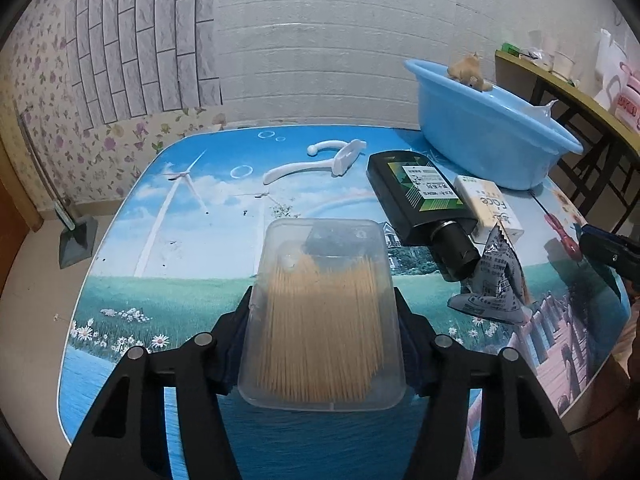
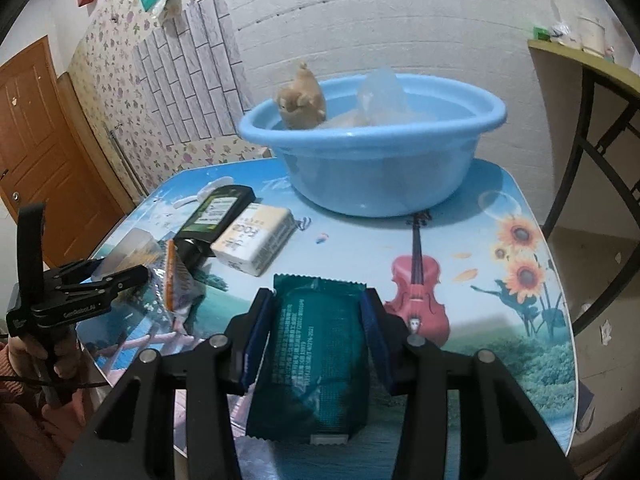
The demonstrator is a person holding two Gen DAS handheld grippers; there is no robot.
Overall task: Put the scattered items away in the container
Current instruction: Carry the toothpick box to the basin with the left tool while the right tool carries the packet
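Note:
A clear plastic box of toothpicks lies on the picture-printed table, and my left gripper is shut on its two long sides. In the right wrist view my right gripper is shut on a teal foil packet near the table's front edge. The blue basin stands at the back of the table with a tan plush toy and clear plastic inside. From the left wrist view the basin is at the far right.
Loose on the table lie a black bottle, a cream "Face" box, a grey snack packet and a white curved tool. A dark-framed side table stands to the right. A brown door is at the left.

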